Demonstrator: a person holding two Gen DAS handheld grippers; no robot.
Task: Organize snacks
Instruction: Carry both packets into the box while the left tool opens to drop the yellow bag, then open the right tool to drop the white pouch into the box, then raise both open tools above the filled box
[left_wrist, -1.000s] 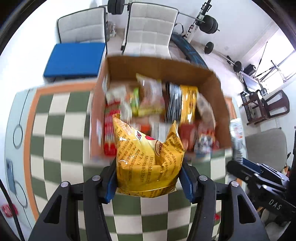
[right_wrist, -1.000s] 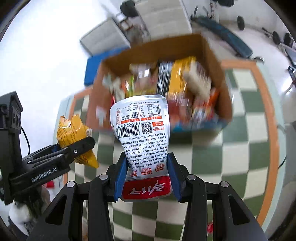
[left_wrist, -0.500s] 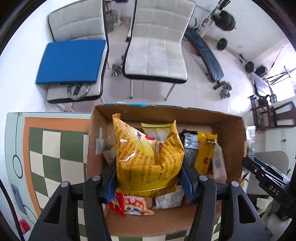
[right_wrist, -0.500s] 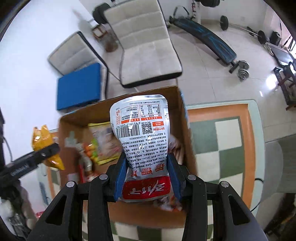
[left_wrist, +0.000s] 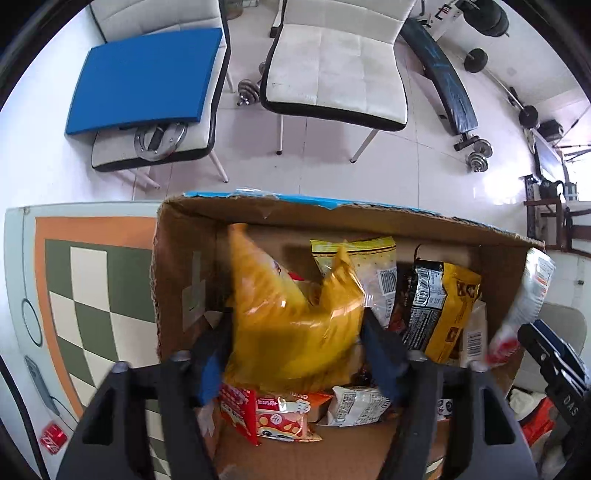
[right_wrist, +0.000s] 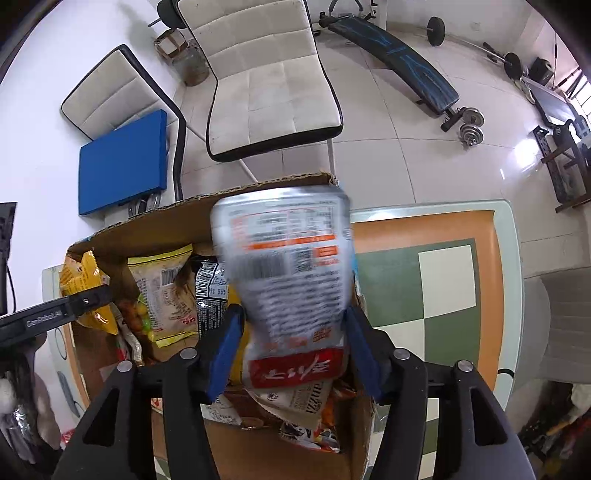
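A cardboard box (left_wrist: 332, 218) (right_wrist: 166, 229) full of snack packets stands on the checkered table. My left gripper (left_wrist: 295, 354) is over the box's left part, its jaws spread wide around a blurred yellow snack bag (left_wrist: 291, 317) that looks loose between them. My right gripper (right_wrist: 291, 350) is over the box's right part, its jaws also spread around a blurred silver and red packet (right_wrist: 288, 280). The silver packet shows in the left wrist view (left_wrist: 532, 291), the yellow bag in the right wrist view (right_wrist: 83, 280).
The box holds a black and yellow packet (left_wrist: 439, 310), a pale packet (right_wrist: 166, 291) and red packets (left_wrist: 273, 417). The green and white checkered table (right_wrist: 443, 291) has an orange border. Two white chairs (left_wrist: 332, 62) and a blue pad (left_wrist: 144, 74) stand beyond the table.
Both grippers moved from in front of the box to over it. Their jaws have widened, and both packets are blurred and sit looser between the fingers.
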